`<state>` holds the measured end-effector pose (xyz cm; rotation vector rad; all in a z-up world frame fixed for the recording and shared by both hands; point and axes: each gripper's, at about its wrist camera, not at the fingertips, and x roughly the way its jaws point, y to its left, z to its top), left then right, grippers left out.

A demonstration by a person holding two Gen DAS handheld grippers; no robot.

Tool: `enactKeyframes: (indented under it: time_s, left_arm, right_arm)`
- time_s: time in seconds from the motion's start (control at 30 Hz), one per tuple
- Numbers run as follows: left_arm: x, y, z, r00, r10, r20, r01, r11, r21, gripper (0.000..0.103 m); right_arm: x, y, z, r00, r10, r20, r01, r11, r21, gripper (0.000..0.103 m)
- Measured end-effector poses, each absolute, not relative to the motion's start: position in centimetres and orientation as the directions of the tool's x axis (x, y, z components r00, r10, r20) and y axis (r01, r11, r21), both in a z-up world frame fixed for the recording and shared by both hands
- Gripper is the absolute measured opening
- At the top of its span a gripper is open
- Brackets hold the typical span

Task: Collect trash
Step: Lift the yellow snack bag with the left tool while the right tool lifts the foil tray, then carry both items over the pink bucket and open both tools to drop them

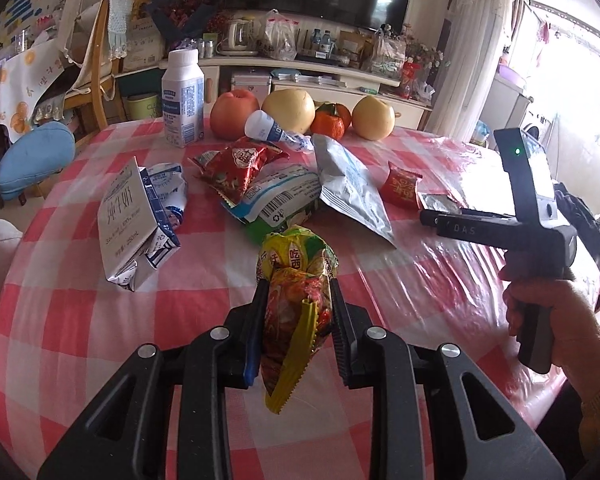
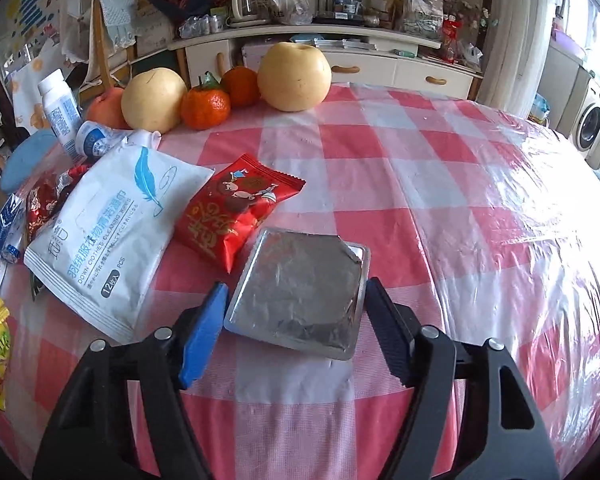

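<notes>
Trash lies scattered over the pink-and-white checked tablecloth point(image 2: 420, 168) of the table. The left gripper point(image 1: 298, 308) is clamped on a crumpled yellow-and-red snack wrapper point(image 1: 296, 280), near the table's near edge. The right gripper point(image 2: 296, 320) is spread wide, one finger on either side of a flat square silver foil packet point(image 2: 300, 300) lying on the cloth, not pressing it. Just beside the packet lie a red foil snack bag point(image 2: 232, 216) and a white wet-wipes pouch point(image 2: 112, 232). Fruit sits along the far edge: two yellow pears point(image 2: 294, 76), tangerines point(image 2: 206, 106), a red apple point(image 1: 234, 114).
</notes>
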<state>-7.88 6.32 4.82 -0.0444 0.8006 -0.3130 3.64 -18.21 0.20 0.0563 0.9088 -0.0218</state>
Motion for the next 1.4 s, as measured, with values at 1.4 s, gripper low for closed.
enactKeyframes:
  time_s: [1.4]
  left_arm:
    - [-9.4,18.3,10.3,0.765,-0.226,-0.603,0.049,0.954,-0.296,0.03]
  right_arm:
    - [-5.0,-6.7,9.9,0.736,0.235,-0.635,-0.219,0.97,0.105,0.065]
